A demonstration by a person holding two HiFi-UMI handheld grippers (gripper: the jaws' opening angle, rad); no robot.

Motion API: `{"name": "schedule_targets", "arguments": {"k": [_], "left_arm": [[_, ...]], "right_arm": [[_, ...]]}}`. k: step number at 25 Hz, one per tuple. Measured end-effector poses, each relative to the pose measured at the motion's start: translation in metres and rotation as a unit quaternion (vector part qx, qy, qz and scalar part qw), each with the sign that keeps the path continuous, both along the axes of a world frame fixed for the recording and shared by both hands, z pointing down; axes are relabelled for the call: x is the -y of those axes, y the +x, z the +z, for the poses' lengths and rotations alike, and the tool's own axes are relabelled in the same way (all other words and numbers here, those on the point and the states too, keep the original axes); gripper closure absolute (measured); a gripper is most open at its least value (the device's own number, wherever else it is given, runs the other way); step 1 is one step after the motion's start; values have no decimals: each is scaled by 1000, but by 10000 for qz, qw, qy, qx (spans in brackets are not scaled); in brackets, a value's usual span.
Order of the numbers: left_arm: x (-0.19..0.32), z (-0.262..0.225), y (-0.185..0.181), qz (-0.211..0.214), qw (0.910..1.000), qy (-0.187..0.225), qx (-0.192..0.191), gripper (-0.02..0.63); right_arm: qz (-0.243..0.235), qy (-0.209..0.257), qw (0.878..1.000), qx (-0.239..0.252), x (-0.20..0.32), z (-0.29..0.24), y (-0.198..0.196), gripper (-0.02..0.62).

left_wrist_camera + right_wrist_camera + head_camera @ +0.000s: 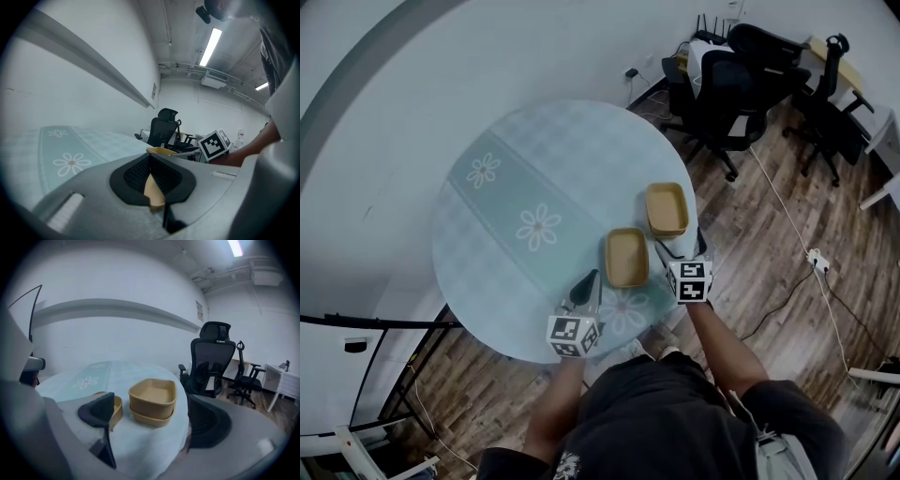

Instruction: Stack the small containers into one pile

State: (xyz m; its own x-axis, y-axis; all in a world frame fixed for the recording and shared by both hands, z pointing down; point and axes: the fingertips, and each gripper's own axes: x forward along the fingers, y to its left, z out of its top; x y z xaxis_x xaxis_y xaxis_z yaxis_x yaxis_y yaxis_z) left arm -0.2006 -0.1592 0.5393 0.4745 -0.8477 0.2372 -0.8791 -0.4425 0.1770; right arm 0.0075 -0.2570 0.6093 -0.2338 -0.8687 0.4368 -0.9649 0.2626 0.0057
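Near container — wall pinched by left gripper; right gripper spread. Next step, probably: lift it, nest squarely into far stack.

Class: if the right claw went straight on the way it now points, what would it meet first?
Probably the nested tan containers, centred ahead of the right claw, whose jaws stand open; how far is unclear.

dark clothes; grey left gripper and right gripper, black pads, white marker-printed cubes.
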Motion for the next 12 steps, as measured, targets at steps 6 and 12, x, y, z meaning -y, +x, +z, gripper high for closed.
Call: {"name": "schedule_targets", "arguments": {"k": [6, 12], "left_arm": [[-16, -17, 27, -22, 10000, 77, -26, 601], [-30, -31, 47, 43, 9998, 202, -24, 601]], "right_arm": [[-352, 215, 9991, -45, -19, -34, 15, 179], [-473, 494, 9977, 23, -41, -70, 28, 400]]}}
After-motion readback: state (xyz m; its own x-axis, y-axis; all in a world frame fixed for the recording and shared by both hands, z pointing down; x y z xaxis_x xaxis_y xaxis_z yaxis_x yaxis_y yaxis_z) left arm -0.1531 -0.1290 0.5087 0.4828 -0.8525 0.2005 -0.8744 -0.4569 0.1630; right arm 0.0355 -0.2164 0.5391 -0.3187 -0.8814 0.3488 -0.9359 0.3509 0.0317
